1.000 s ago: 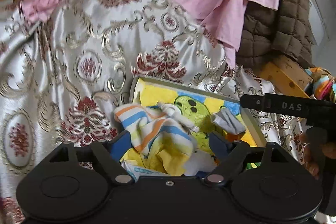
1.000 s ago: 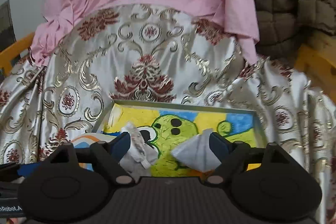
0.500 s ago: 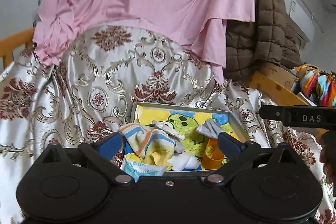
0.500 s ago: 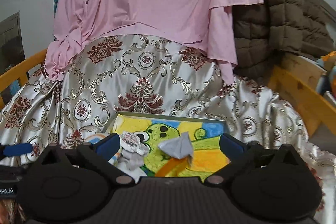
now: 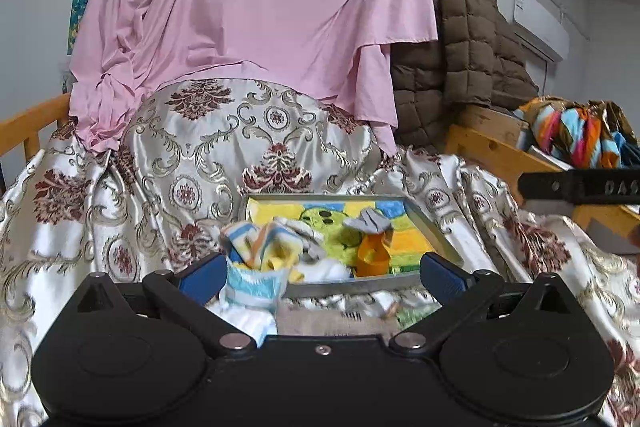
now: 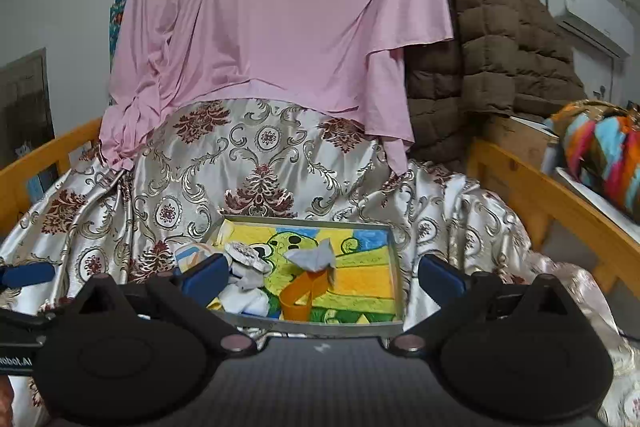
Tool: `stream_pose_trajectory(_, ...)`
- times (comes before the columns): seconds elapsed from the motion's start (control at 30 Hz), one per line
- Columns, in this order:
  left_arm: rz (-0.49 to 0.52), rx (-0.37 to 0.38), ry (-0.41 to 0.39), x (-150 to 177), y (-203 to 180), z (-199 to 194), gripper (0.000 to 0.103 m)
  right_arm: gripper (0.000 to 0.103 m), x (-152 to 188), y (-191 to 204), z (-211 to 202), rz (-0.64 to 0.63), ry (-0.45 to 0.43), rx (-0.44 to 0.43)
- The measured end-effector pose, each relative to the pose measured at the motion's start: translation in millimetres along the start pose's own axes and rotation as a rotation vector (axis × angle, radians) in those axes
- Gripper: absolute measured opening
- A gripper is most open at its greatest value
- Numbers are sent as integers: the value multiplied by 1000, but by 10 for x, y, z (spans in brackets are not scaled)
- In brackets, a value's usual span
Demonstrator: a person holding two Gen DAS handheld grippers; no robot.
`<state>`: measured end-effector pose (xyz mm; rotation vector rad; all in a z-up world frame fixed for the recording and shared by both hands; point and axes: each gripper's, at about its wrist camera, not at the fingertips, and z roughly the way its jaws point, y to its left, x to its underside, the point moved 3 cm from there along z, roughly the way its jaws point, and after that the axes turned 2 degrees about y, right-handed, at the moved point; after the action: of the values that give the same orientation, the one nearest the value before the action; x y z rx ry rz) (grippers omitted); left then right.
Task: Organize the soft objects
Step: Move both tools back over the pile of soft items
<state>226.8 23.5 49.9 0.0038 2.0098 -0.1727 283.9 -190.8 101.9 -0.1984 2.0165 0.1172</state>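
Observation:
A shallow grey tray with a yellow, green and blue cartoon picture lies on the patterned satin spread. In it are a striped blue, orange and yellow cloth, white and grey socks, a folded grey cloth and an orange strap. My left gripper is open and empty, held back from the tray's near edge. My right gripper is open and empty, also short of the tray.
A pink sheet drapes the raised back, with a brown quilted jacket to its right. Wooden rails run along both sides. A bright multicoloured cloth lies at the right. The right gripper's body shows at the right edge.
Both grippers have pulled back and up from the tray, so it looks smaller and farther away. Their jaws have opened wider. The soft things stay in the tray.

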Motion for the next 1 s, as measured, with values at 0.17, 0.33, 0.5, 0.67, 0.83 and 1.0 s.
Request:
stream_pose_trajectory(0.17, -5, -19, 32, 276, -42, -162, 102, 103, 224, -124, -290, 28, -16, 19)
stream_pose_trajectory(0.33, 14, -24, 89, 532, -57, -280, 102, 103, 605, -195, -456, 35, 18, 36)
stream_pose_trajectory(0.5, 31, -25, 128, 709, -94, -399, 102, 103, 978, -193, -582, 60, 39, 46)
stream_pose_trajectory(0.67, 56, -38, 172, 867, -94, -496, 102, 103, 1282, -147, -658, 75, 53, 60)
stream_pose_trajectory(0.83, 71, -66, 222, 964, -40, -565, 102, 103, 1542, 20, -636, 66, 113, 29)
stream_pose_trajectory(1.0, 54, -95, 270, 1051, 73, -631, 102, 103, 1769, 216, -615, 78, 145, -22)
